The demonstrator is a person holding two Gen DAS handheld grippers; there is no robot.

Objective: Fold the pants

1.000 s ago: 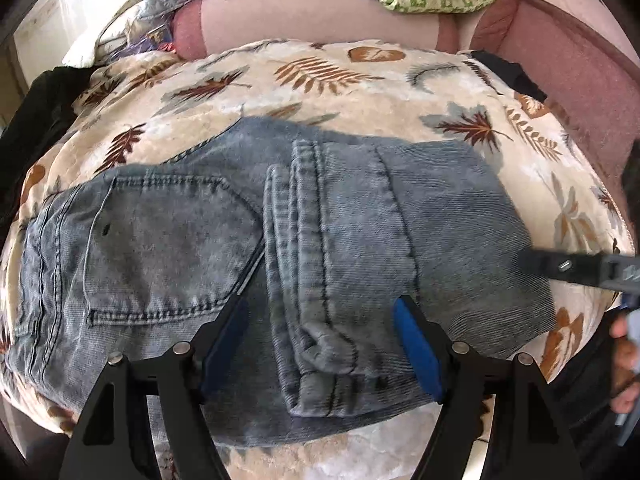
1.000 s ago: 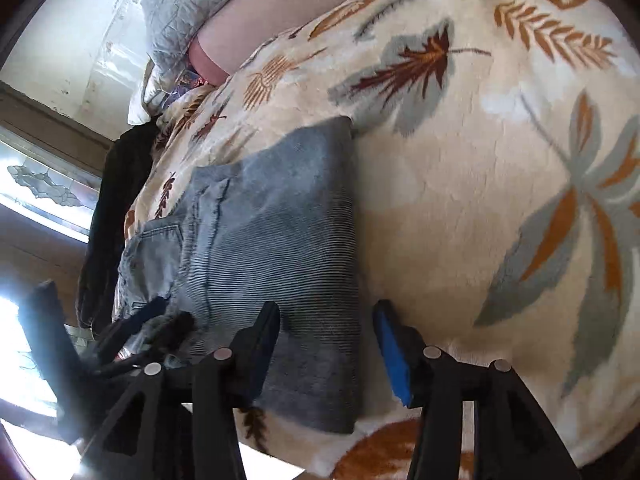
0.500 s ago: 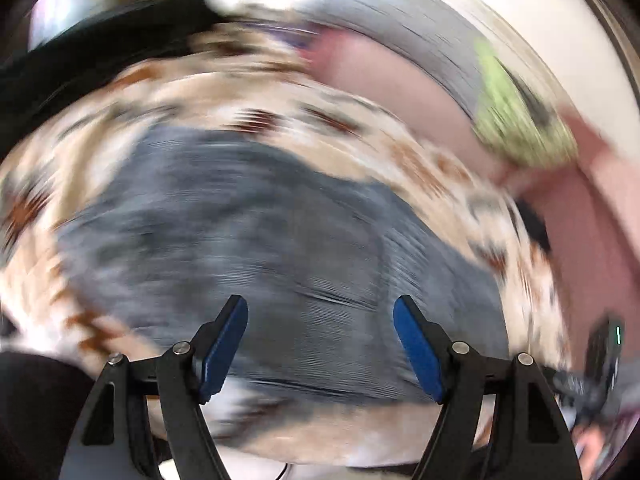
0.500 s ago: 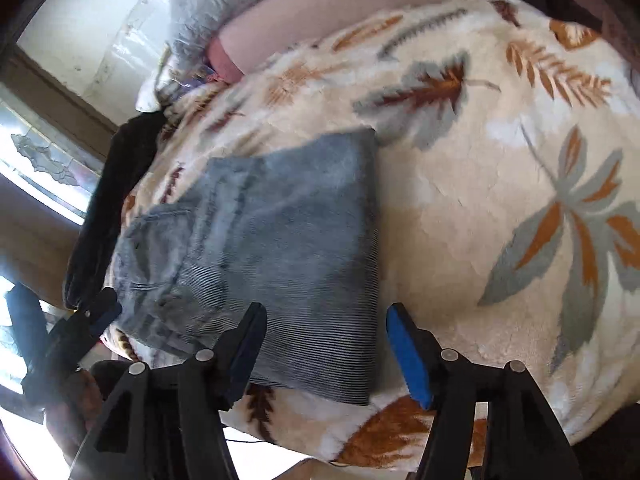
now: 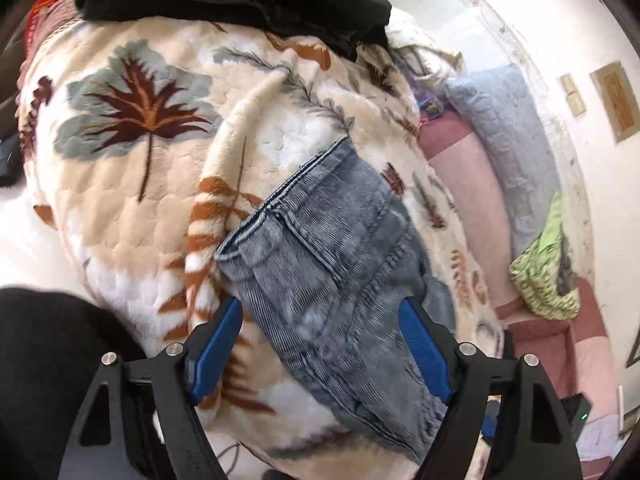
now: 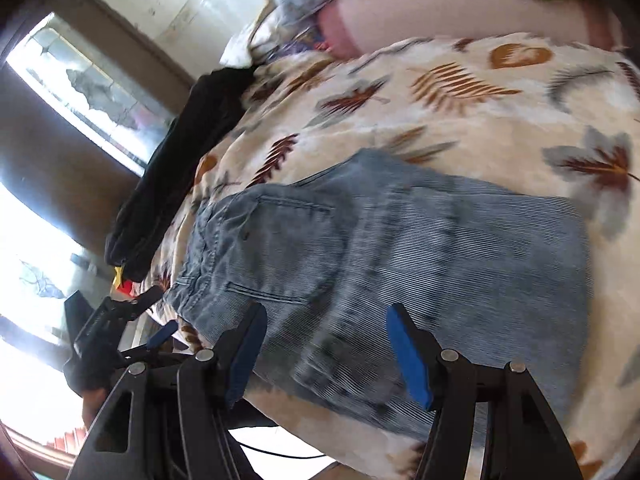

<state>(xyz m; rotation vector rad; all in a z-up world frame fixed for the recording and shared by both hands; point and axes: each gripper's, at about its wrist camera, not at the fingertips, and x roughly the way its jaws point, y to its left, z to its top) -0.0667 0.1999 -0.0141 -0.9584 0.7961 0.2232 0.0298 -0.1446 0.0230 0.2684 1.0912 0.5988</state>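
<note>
Two grippers, left (image 5: 320, 356) and right (image 6: 326, 354), are held with jaws spread wide, gripping nothing. Folded grey pants (image 6: 400, 256) are laid on a leaf-patterned blanket (image 5: 132, 152)

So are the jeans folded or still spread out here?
Folded. The jeans lie as a compact block on the blanket, a leg layer doubled over beside the back pocket. Neither gripper holds them.
</note>
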